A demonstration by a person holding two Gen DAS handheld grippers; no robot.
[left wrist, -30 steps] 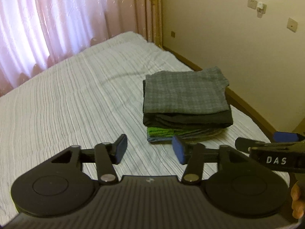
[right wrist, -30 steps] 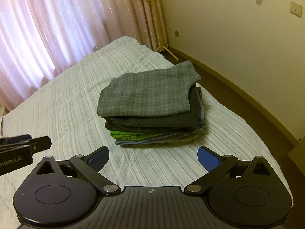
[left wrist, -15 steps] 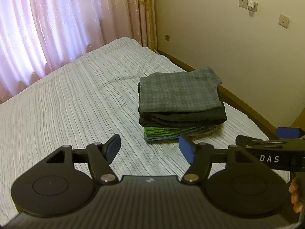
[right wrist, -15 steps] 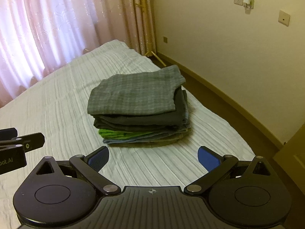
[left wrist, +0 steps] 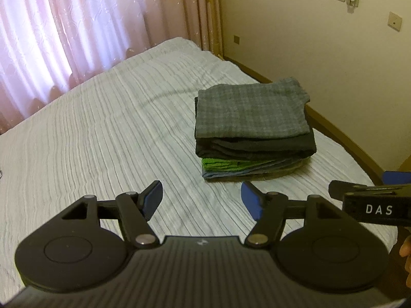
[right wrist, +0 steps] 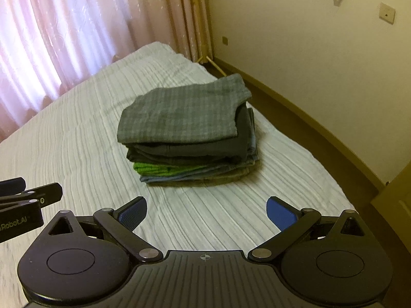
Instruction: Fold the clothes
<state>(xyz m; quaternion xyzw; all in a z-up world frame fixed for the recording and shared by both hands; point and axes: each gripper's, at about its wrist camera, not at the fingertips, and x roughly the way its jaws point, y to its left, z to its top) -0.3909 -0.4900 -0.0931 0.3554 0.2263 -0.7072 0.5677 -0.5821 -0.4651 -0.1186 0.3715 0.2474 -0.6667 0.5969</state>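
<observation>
Now the left claw (left wrist: 201, 199) stands wider apart than a second ago, and both claws have drawn back from the pile of clothes (left wrist: 253, 131), which sits smaller ahead of them. The pile (grey checked piece on top, dark, green and blue layers beneath) lies folded on the striped bed (left wrist: 102, 138), ahead and slightly right of the left claw. Pink curtains (right wrist: 64, 30) hang beyond. The right claw (right wrist: 206, 214) gapes wide; both are empty, touching nothing.
</observation>
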